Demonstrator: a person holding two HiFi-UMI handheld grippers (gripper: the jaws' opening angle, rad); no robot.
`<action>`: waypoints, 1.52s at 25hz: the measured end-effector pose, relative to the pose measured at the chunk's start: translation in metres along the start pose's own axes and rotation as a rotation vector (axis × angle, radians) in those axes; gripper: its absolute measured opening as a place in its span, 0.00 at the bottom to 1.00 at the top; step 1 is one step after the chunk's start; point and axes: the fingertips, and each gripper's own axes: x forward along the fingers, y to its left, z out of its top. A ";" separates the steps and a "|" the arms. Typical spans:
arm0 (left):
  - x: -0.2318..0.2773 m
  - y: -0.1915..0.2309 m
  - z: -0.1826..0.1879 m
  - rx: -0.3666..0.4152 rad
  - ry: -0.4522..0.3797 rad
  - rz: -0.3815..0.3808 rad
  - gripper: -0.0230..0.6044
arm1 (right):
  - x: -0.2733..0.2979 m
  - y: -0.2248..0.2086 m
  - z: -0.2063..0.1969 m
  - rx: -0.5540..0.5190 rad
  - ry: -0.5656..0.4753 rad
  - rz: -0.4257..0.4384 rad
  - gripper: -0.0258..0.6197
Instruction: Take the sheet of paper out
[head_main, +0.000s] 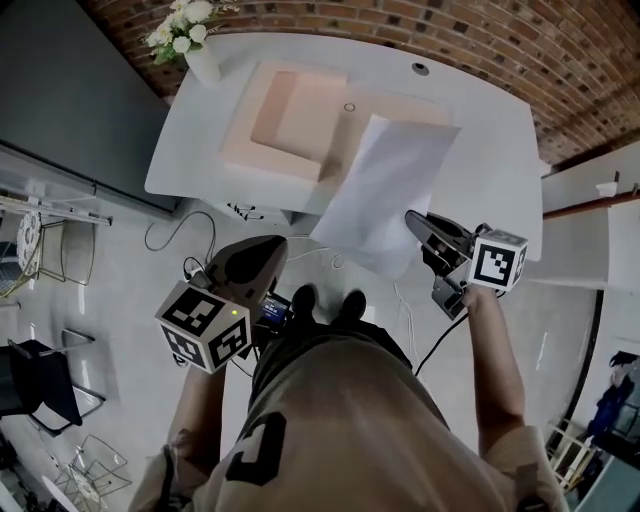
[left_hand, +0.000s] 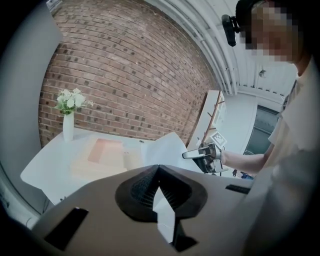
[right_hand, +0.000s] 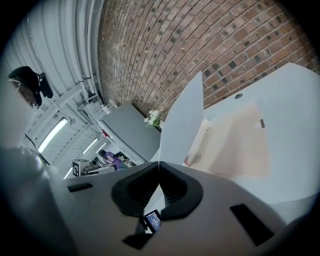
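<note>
Right gripper (right_hand: 159, 164) pinches the white rectangular paper sheet (head_main: 385, 190) by one edge, lifted aslant over the pale pink flat folder (head_main: 290, 130). Left gripper (left_hand: 158, 167), jaws together and empty, hangs well apart from that folder.

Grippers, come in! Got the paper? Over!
Right gripper shut on sheet of paper, raised over pink folder. Left gripper shut, empty, back from table. Nothing blocking.

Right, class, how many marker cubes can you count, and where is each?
2. One marker cube rides on the left tool, lower left; the other on the right tool, which holds the sheet of paper.
</note>
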 end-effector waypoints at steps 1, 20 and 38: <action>-0.004 0.004 -0.001 -0.002 -0.003 -0.005 0.06 | 0.003 0.007 -0.001 -0.005 -0.002 0.002 0.08; -0.024 0.013 -0.006 0.040 -0.003 -0.105 0.06 | 0.002 0.082 -0.042 -0.379 0.117 -0.148 0.08; -0.009 -0.084 -0.017 0.075 -0.018 -0.054 0.06 | -0.091 0.054 -0.040 -0.632 0.090 -0.268 0.08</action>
